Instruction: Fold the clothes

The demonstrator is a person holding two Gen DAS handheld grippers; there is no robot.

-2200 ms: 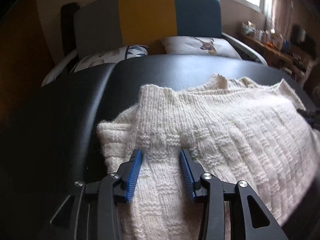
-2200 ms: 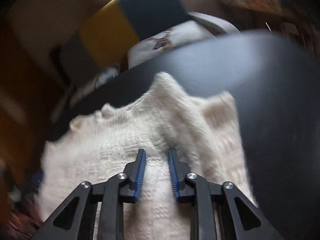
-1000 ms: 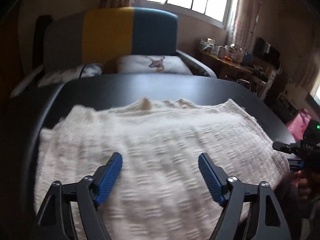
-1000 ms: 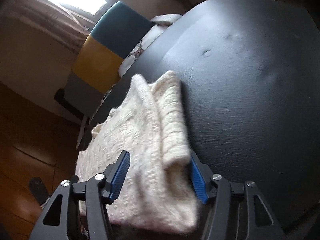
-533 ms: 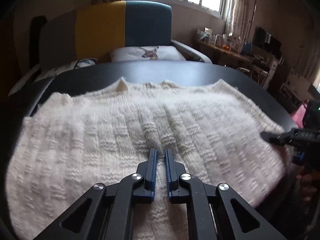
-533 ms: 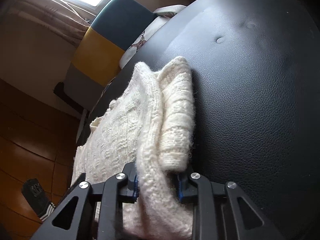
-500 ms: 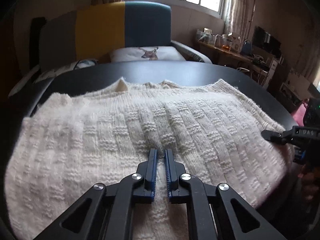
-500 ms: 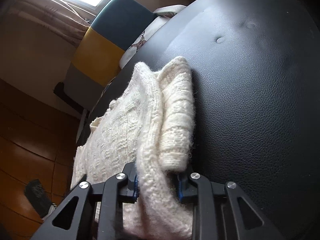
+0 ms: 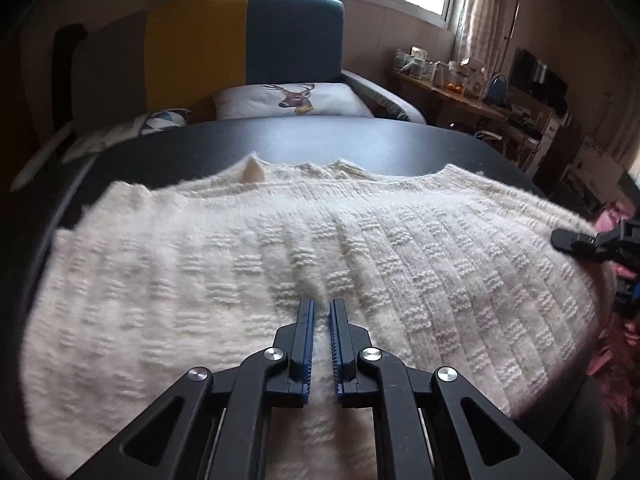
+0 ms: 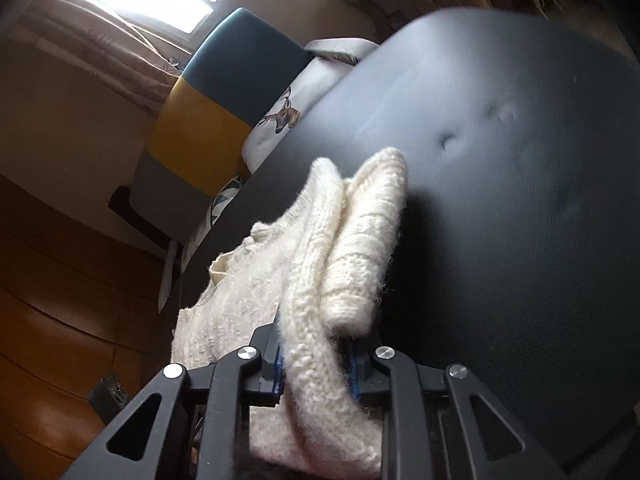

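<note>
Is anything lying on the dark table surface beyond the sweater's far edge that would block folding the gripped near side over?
Nothing visible does. Both the left gripper and the right gripper are shut on the sweater, the right one having just closed further on its bunched edge. The table beyond the far edge shows only bare dark surface.

The white sweater (image 9: 224,264) covers most of the near desk (image 10: 500,184). Past it and to its right, the black top is bare. A sofa (image 9: 244,48) with pillows (image 9: 292,100) blocks the far side.
</note>
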